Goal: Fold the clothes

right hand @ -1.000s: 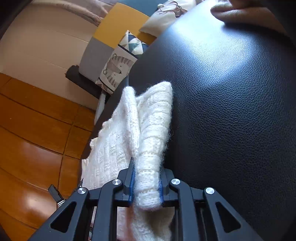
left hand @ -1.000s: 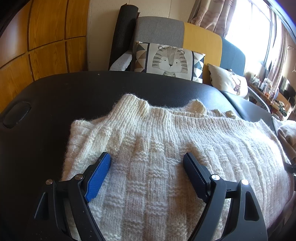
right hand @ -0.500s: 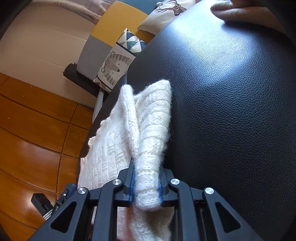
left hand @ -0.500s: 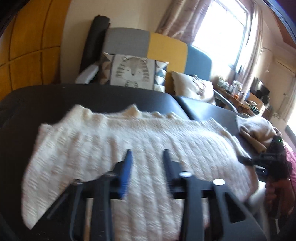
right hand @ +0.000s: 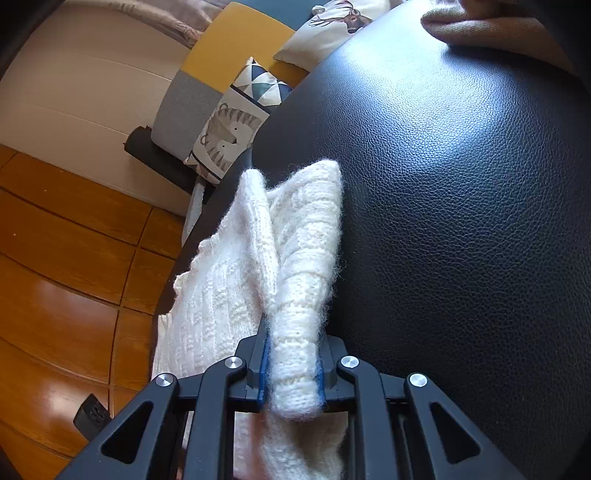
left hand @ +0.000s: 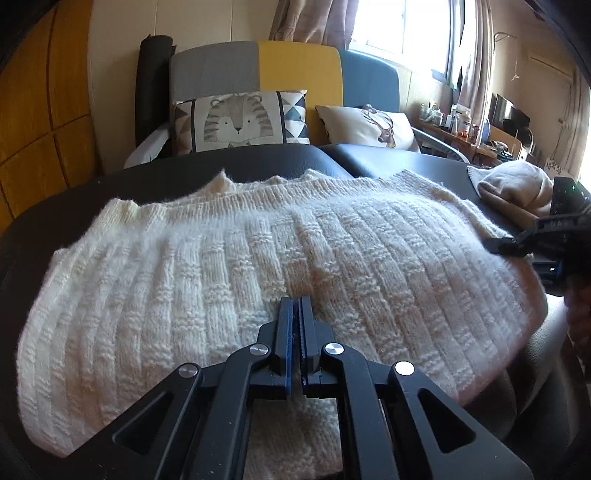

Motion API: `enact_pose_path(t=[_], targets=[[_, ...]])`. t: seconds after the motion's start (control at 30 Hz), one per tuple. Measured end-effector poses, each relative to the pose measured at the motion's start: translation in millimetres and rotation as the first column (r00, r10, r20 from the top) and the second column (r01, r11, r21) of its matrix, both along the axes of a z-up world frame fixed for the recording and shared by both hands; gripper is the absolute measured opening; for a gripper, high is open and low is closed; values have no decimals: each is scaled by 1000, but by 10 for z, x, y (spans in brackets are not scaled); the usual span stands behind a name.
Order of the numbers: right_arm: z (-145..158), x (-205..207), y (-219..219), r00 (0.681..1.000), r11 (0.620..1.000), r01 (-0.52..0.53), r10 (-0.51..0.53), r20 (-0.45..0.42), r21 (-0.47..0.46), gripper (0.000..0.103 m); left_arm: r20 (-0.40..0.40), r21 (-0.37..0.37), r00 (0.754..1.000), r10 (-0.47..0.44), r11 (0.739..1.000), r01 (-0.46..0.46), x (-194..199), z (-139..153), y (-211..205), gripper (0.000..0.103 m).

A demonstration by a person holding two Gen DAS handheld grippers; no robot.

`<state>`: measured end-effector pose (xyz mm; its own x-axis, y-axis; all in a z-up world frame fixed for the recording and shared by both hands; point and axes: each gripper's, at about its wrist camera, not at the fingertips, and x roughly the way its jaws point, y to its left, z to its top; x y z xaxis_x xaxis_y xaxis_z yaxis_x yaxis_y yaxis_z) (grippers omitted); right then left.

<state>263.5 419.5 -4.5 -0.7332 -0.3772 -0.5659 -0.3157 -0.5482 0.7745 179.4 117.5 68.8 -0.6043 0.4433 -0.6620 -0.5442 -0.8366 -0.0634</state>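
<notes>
A cream knitted sweater (left hand: 258, 266) lies spread flat on the black leather table (left hand: 74, 192). My left gripper (left hand: 295, 308) sits low over the sweater's near middle. Its blue pads are pressed together and no knit shows between them. My right gripper (right hand: 291, 369) is shut on a thick folded edge of the same sweater (right hand: 303, 258), which it holds up off the table (right hand: 461, 221). That edge stands as a ridge ahead of the jaws. In the left wrist view the right gripper (left hand: 517, 242) is at the sweater's right edge.
A beige folded garment (left hand: 517, 188) rests on the table's far right corner, also in the right wrist view (right hand: 491, 26). Behind the table stands a grey, yellow and blue sofa (left hand: 295, 70) with a tiger cushion (left hand: 240, 122) and a deer cushion (left hand: 369, 123). Wooden panels (right hand: 55, 277) are on the left.
The left gripper's jaws went from wide open to shut, and it slid to the right over the sweater. The right gripper kept its grip and did not move.
</notes>
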Motion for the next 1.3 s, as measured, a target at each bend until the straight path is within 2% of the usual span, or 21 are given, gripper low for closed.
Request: enact_pose_path(t=[0.07, 0.23, 0.4, 0.6, 0.67, 0.8, 0.9, 0.97, 1.0, 1.1, 1.3], targets=[[12, -7, 4, 1000, 998, 7, -7, 4, -59, 17, 9, 14, 1000, -3, 1000, 3, -26, -9, -18, 3], [278, -18, -46, 996, 983, -3, -13, -88, -185, 16, 20, 53, 1000, -8, 999, 7, 10, -41, -107, 3], [709, -192, -332, 980, 959, -111, 61, -192, -260, 16, 27, 93, 1000, -15, 996, 12, 6, -66, -172, 3], [1026, -596, -897, 956, 912, -236, 155, -250, -335, 16, 39, 146, 999, -25, 989, 20, 4, -66, -259, 3], [1047, -756, -1113, 951, 893, -269, 186, -247, -361, 16, 33, 161, 999, -25, 987, 19, 32, -26, -341, 3], [1034, -1027, -1558, 943, 863, -323, 256, -214, -389, 16, -75, 149, 997, 6, 989, 5, 244, 138, -630, 3], [1012, -1161, -1855, 936, 848, -351, 302, -181, -398, 16, -128, 82, 990, 54, 996, -44, 359, 94, -909, 7], [999, -1245, -2051, 930, 840, -367, 330, -160, -399, 16, -84, 40, 993, 77, 996, -74, 329, -65, -1003, 8], [994, -1293, -2154, 927, 838, -374, 343, -151, -398, 16, -36, 50, 996, 85, 995, -84, 280, -172, -1064, 8], [965, -1420, -2425, 916, 826, -399, 379, -132, -398, 16, 0, 154, 996, 94, 984, -93, 251, -250, -1209, 9], [808, -1609, -2965, 890, 824, -439, 453, -49, -357, 16, -24, 185, 997, 80, 980, -74, 304, -317, -1230, 9]])
